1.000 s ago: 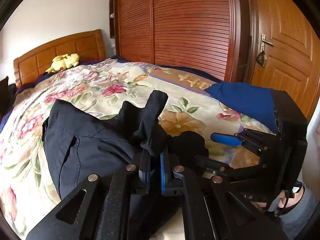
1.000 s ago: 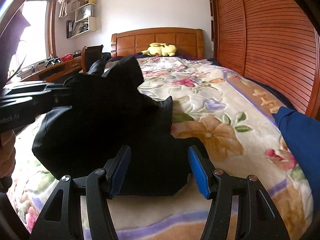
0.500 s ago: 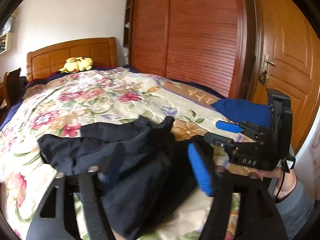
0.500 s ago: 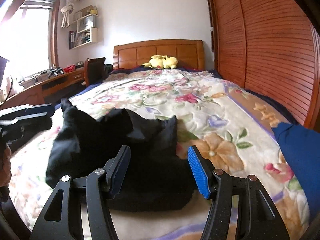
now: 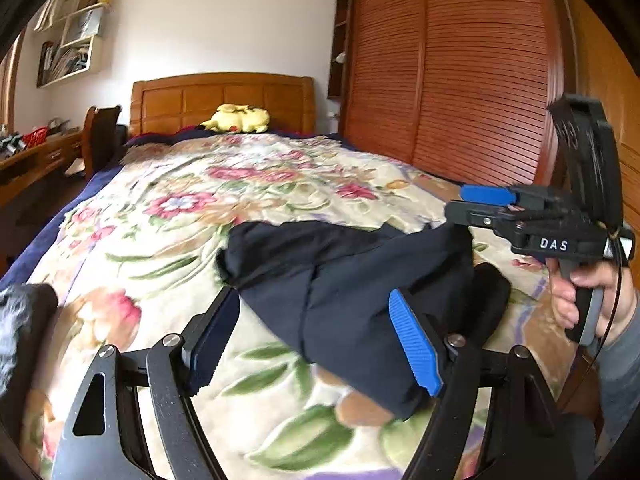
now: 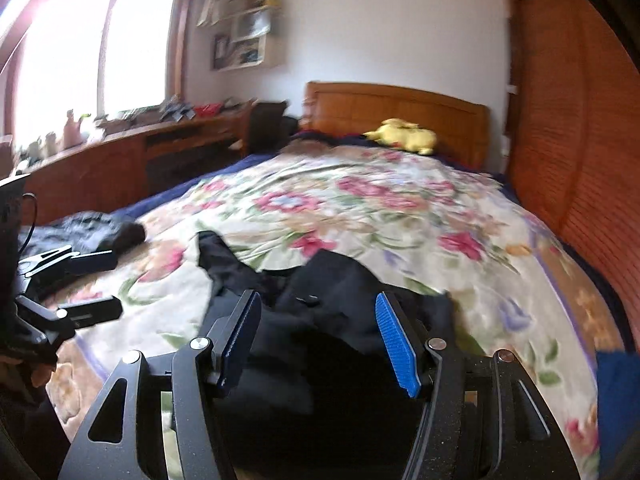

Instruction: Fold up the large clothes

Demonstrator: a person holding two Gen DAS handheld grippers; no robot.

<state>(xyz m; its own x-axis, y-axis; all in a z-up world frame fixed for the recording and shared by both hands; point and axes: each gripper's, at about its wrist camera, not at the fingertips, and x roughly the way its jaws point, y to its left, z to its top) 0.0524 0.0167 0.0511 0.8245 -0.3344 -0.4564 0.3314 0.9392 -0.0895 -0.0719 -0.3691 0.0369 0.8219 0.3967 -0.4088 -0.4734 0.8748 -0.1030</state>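
Apparently the fold is partly done: the dark navy cloth garment (image 5: 352, 280) lies doubled into a loose, rumpled bundle near the foot of the floral-quilted bed (image 5: 248, 184), edges uneven, so squaring and probably another fold remain. The left gripper (image 5: 316, 340) has its fingers opening, nothing pinched between them; the right gripper (image 6: 320, 336) hangs over the bundle, fingers apart and gripping nothing. Counted: one navy garment, one second dark crumpled garment (image 6: 92, 228) at the bed's edge, one yellow plush toy (image 5: 236, 118), two grippers.
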